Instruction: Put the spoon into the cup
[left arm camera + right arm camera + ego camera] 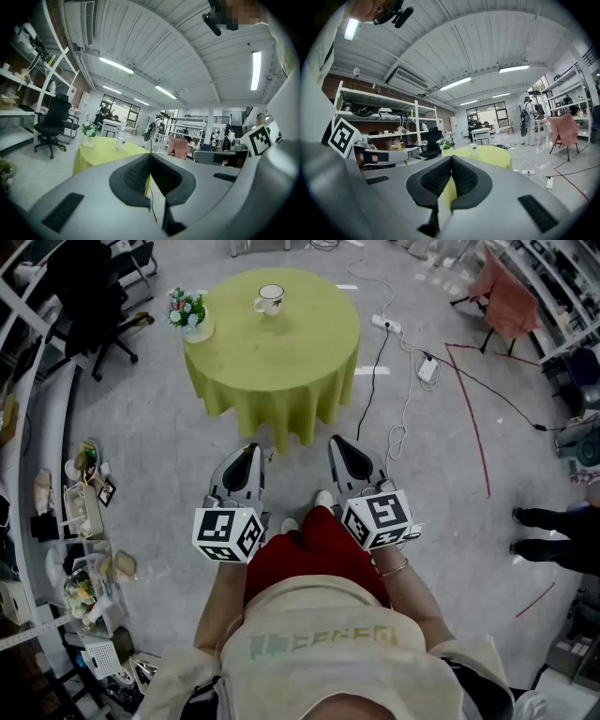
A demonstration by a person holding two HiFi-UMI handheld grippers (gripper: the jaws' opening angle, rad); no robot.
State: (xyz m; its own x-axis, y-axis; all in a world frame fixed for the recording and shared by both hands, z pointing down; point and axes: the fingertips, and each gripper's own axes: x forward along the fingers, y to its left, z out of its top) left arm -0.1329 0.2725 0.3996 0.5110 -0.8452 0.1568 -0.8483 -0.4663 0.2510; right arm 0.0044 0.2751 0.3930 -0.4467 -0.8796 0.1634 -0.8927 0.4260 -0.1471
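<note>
Two things are hard for you to read from where you stand: the spoon cannot be made out in any view, so its long axis and the way it points cannot be told, and the cup (270, 299) is small and far. It stands upright, mouth up, on the round counter (281, 362) with the yellow-green cloth, toward its far edge and well apart from both grippers. A small vase of flowers (190, 315) sits at the counter's left rim, apart from the cup. Your left gripper (246, 457) and right gripper (343, 451) are held side by side in front of your body, above the floor, both pointing toward the counter. In the left gripper view the jaws are pressed together with nothing between them. The right gripper view shows the same: jaws closed pad to pad, gripping nothing.
</note>
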